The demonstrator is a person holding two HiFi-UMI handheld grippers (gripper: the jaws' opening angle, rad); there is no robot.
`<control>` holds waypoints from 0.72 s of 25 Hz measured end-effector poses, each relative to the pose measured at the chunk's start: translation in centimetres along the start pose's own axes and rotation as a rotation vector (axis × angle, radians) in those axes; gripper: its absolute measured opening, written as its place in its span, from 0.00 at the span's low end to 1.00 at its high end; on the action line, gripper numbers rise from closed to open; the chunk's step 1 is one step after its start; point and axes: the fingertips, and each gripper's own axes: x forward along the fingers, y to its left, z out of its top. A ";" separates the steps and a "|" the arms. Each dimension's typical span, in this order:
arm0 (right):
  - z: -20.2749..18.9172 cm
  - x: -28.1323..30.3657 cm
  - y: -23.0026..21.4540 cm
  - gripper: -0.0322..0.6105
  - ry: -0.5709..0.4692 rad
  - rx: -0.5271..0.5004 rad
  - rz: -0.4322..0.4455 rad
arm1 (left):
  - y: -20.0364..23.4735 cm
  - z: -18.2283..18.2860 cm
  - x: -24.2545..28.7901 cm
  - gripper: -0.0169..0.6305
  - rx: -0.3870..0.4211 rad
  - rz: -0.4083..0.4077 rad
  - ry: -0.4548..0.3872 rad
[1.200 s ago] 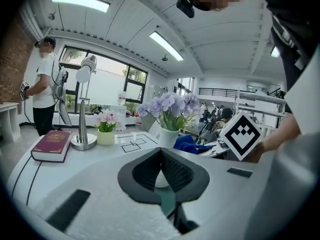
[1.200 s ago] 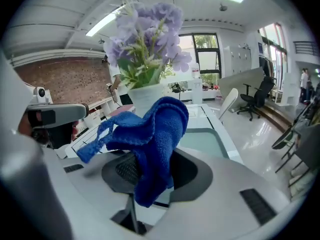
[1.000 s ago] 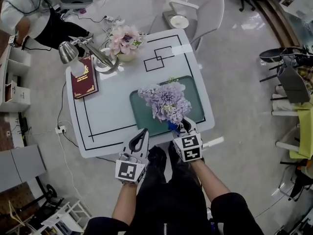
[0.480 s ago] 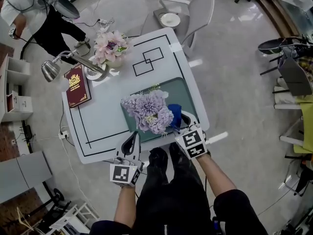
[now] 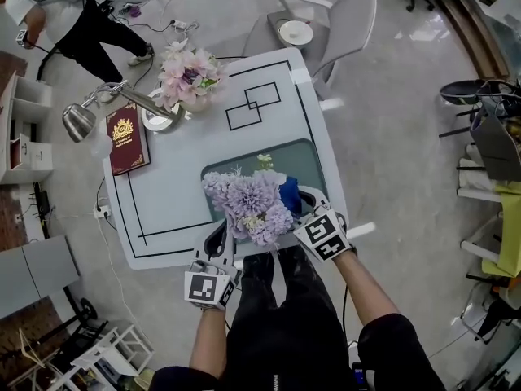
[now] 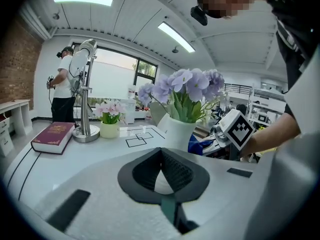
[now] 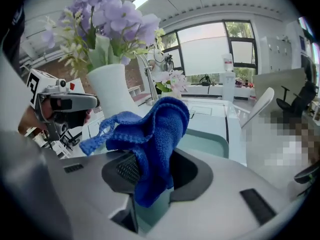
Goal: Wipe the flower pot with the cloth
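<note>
A white flower pot (image 6: 178, 132) with purple flowers (image 5: 248, 204) stands on a green mat (image 5: 305, 158) near the table's front edge. My right gripper (image 5: 299, 205) is shut on a blue cloth (image 5: 290, 193), and holds it at the pot's right side. In the right gripper view the cloth (image 7: 150, 132) bunches up out of the jaws, with the pot (image 7: 112, 92) just beyond to the left. My left gripper (image 5: 220, 236) is at the pot's left front, partly under the blooms, jaws shut and empty. The pot's body is hidden by the flowers in the head view.
On the white table (image 5: 175, 194) lie a red book (image 5: 125, 137), a silver desk lamp (image 5: 81, 119) and a small pot of pink flowers (image 5: 189, 75). A grey chair (image 5: 335, 21) with a plate stands behind it. A person (image 5: 57, 13) stands at the far left.
My right gripper has carried the blue cloth from the pot's front round to its right side. The left gripper has come in closer under the flowers.
</note>
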 end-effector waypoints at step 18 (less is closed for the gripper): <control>5.6 1.4 -0.4 0.25 -0.092 -0.162 0.314 | 2.8 -0.4 2.1 0.03 -0.019 0.047 0.035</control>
